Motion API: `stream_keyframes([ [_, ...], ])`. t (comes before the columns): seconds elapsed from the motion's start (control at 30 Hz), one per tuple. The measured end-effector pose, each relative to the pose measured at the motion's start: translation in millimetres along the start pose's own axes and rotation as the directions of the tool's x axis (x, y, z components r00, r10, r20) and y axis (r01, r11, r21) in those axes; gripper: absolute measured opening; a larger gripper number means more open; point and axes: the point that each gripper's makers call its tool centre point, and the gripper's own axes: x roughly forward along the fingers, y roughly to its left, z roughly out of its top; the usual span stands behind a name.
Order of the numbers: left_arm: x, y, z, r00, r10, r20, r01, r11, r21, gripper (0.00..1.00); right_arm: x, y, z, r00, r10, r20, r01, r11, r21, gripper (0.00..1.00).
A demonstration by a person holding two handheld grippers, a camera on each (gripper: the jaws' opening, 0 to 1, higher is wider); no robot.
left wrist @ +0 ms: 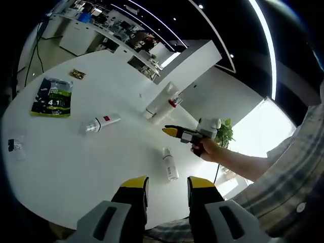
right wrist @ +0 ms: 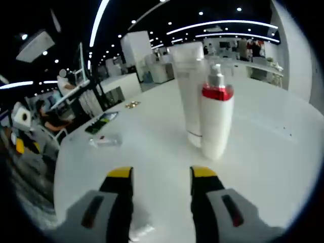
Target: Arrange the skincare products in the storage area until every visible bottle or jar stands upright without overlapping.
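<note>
Two bottles overlapping, rear half-hidden.

A white round table stands in an open-plan office with a dark ceiling crossed by LED light strips (curved by the lens), white desks, and a potted plant.

You are looking at four skincare containers on the white table: two standing, a tall tube and a red-collared pump bottle, and two lying flat. One dark green sachet and one small gold packet are also lying there.
</note>
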Motion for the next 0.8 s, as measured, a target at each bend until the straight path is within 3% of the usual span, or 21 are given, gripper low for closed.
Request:
stream_keyframes([
  [0.07, -1, -1.5, -0.5, 1.000, -0.001, 0.002, 0.001, 1.000, 0.002, 0.31, 15, 25, 10.5, 0.996, 0.085, -0.025, -0.087, 0.992, -0.096, 0.43],
  [0.17, -6, -0.2, -2.3, 1.000, 0.007, 0.008, -0.007, 1.000, 0.002, 0.31, 42, 58, 21.5, 0.977, 0.187, -0.108, -0.211, 0.932, -0.296, 0.43],
  [0.23, -11, 0.4, -3.0, 1.000, 0.016, 0.014, -0.016, 1.000, -0.002, 0.31, 56, 67, 20.5, 0.962, 0.213, -0.170, -0.262, 0.895, -0.362, 0.43],
  [0.3, -20, 0.8, -2.6, 0.999, 0.026, 0.037, -0.026, 1.000, -0.005, 0.30, 76, 74, 20.8, 0.940, 0.239, -0.243, -0.325, 0.842, -0.431, 0.43],
  [0.37, -25, 3.3, -4.1, 0.998, 0.036, 0.047, -0.035, 0.999, -0.013, 0.31, 89, 79, 20.8, 0.923, 0.248, -0.294, -0.362, 0.819, -0.446, 0.43],
  [0.4, -28, 4.8, -5.3, 0.998, 0.042, 0.051, -0.041, 0.999, -0.016, 0.31, 99, 80, 21.8, 0.913, 0.243, -0.329, -0.385, 0.780, -0.493, 0.43],
  [0.43, -30, 6.7, -6.4, 0.997, 0.050, 0.056, -0.049, 0.999, -0.018, 0.31, 105, 81, 21.1, 0.902, 0.237, -0.360, -0.404, 0.760, -0.509, 0.43],
  [0.47, -34, 8.8, -7.6, 0.996, 0.061, 0.066, -0.060, 0.998, -0.026, 0.31, 111, 82, 16.8, 0.877, 0.227, -0.424, -0.441, 0.730, -0.521, 0.43],
  [0.5, -37, 10.0, -8.5, 0.995, 0.068, 0.078, -0.065, 0.997, -0.037, 0.31, 116, 84, 16.4, 0.865, 0.219, -0.451, -0.461, 0.703, -0.541, 0.43],
  [0.53, -39, 9.9, -9.3, 0.994, 0.070, 0.086, -0.066, 0.997, -0.042, 0.31, 125, 88, 15.9, 0.849, 0.221, -0.480, -0.494, 0.652, -0.575, 0.43],
  [0.6, -42, 9.9, -12.5, 0.993, 0.077, 0.093, -0.072, 0.996, -0.051, 0.30, 132, 92, 5.8, 0.805, 0.226, -0.548, -0.548, 0.635, -0.544, 0.44],
  [0.63, -43, 9.9, -13.3, 0.992, 0.080, 0.094, -0.075, 0.996, -0.053, 0.30, 135, 92, 3.0, 0.795, 0.211, -0.569, -0.558, 0.621, -0.550, 0.44],
  [0.67, -44, 9.5, -14.5, 0.992, 0.085, 0.096, -0.080, 0.995, -0.054, 0.30, 141, 96, 3.3, 0.790, 0.213, -0.574, -0.577, 0.576, -0.580, 0.43],
  [0.73, -45, 8.6, -15.1, 0.991, 0.090, 0.100, -0.084, 0.995, -0.055, 0.30, 143, 102, -1.4, 0.765, 0.225, -0.603, -0.606, 0.568, -0.557, 0.43],
  [0.8, -45, 8.7, -14.5, 0.990, 0.092, 0.104, -0.086, 0.995, -0.057, 0.30, 148, 108, -3.3, 0.760, 0.235, -0.606, -0.613, 0.572, -0.545, 0.40],
])
